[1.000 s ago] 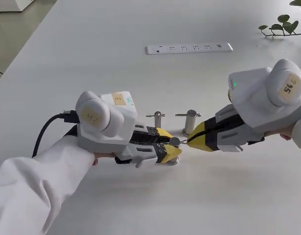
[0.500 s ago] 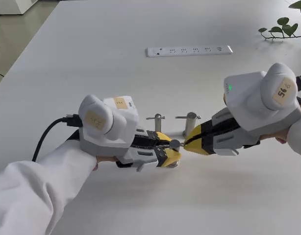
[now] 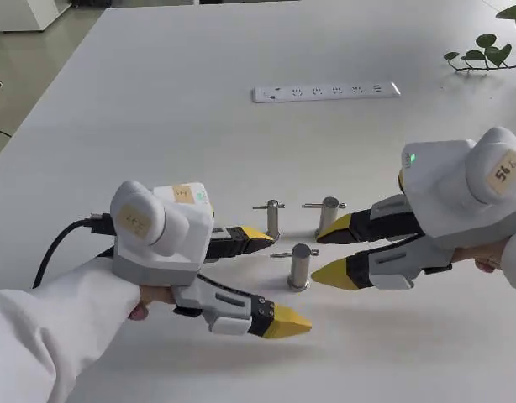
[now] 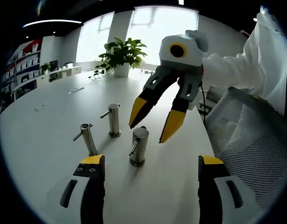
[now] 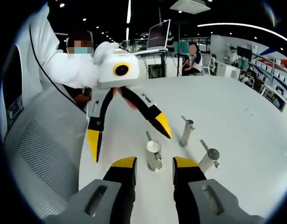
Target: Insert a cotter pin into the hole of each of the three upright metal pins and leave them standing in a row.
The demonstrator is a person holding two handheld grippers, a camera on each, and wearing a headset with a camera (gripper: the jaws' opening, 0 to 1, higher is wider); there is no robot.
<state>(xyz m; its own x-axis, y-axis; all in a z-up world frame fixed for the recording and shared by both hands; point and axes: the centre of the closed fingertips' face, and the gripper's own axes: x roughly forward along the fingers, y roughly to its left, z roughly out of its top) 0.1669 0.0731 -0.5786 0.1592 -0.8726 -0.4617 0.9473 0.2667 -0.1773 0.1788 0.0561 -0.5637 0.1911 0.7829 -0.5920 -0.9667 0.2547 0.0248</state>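
Three upright metal pins stand on the white table: a near one (image 3: 300, 267) and two behind it (image 3: 272, 218) (image 3: 328, 214). Each has a thin cotter pin through its top; the near one's (image 3: 283, 253) sticks out to the left. My left gripper (image 3: 289, 282) is open, its jaws spread wide just left of the near pin and touching nothing. My right gripper (image 3: 316, 254) is open too, tips just right of that pin. The near pin (image 4: 139, 146) stands free between the left jaws' line, with the right gripper (image 4: 149, 131) beyond. It also stands (image 5: 154, 155) just past the right gripper's tips (image 5: 154, 163).
A white power strip (image 3: 325, 89) lies further back on the table. Plant leaves (image 3: 485, 46) reach in at the far right corner. A black cable (image 3: 60, 243) trails from the left gripper. A mesh chair (image 4: 246, 140) stands beside the table edge.
Both grippers were shut at the near pin, the left on the pin, the right at its cotter pin. Both have opened and drawn back; the pin stands alone.
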